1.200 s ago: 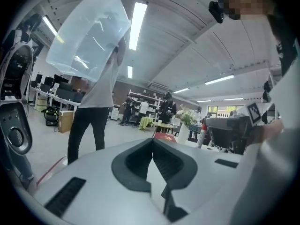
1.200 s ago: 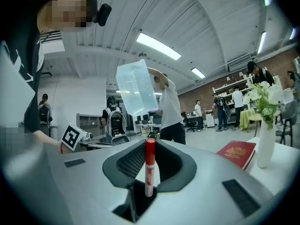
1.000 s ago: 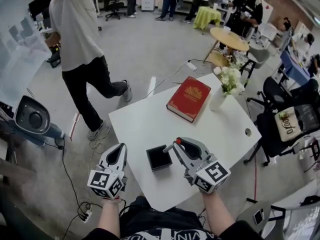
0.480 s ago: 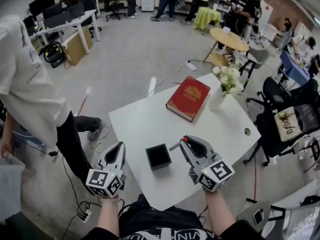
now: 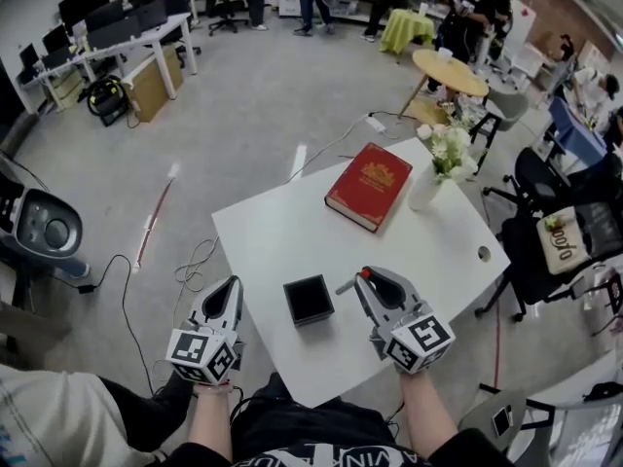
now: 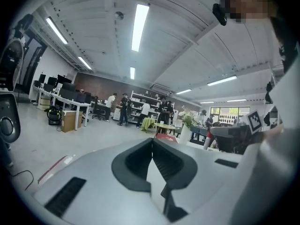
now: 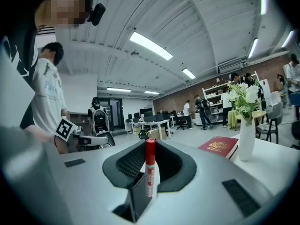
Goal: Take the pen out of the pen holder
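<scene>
The black square pen holder stands on the white table between my two grippers and looks empty from above. My right gripper hovers just right of the holder and is shut on a red-capped marker pen, which lies across its jaws. In the right gripper view the pen stands upright between the dark pads. My left gripper hangs at the table's left edge, apart from the holder. In the left gripper view its jaws meet with nothing between them.
A red book and a white vase of flowers stand at the table's far side. A cable hole sits near the right edge. A person in a white shirt is at the lower left, and cables lie on the floor.
My right gripper has drifted a little right and down with the pen in it. The person in the white shirt has walked from the upper left to the lower left. The left gripper has stayed put.
</scene>
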Demonstrator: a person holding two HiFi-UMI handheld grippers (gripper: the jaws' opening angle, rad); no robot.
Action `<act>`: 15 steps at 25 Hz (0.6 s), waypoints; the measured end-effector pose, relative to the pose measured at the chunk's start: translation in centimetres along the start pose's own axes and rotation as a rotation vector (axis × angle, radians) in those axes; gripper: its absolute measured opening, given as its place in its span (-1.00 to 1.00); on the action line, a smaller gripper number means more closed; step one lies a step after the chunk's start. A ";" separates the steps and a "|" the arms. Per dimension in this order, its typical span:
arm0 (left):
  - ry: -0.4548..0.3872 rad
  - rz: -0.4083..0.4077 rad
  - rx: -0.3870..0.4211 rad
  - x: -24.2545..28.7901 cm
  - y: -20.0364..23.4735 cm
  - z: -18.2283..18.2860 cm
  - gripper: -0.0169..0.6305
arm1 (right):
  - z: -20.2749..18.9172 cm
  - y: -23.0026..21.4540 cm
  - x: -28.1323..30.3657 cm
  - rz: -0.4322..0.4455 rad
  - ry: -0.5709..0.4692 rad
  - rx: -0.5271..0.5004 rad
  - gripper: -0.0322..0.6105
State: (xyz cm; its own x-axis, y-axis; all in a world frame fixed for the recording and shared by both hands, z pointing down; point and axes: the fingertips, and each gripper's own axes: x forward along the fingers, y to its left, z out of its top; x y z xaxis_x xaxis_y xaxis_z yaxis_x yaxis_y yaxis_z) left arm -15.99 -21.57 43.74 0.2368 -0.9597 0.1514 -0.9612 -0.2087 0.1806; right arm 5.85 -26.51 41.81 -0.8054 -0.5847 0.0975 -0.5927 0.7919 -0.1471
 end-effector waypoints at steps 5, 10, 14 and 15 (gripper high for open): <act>0.001 0.013 -0.006 -0.4 0.1 -0.2 -0.93 | -1.2 -0.5 -0.2 -0.025 0.020 0.005 -0.69; -0.002 0.028 -0.010 -0.6 0.4 -0.2 -0.93 | -2.1 -1.0 -0.3 -0.050 0.038 0.011 -0.69; -0.003 0.034 -0.010 -0.8 0.4 -0.5 -0.93 | -2.8 -1.7 -0.5 -0.068 0.048 0.014 -0.69; -0.003 0.035 -0.011 -0.8 0.5 -0.5 -0.93 | -2.9 -1.8 -0.5 -0.071 0.050 0.014 -0.69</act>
State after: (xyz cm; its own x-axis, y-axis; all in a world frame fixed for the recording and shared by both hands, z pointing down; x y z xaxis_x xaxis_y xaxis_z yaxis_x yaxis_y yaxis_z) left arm -16.56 -20.79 44.18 0.2022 -0.9671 0.1546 -0.9674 -0.1727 0.1854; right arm 7.27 -27.11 44.89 -0.7610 -0.6293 0.1576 -0.6484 0.7459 -0.1521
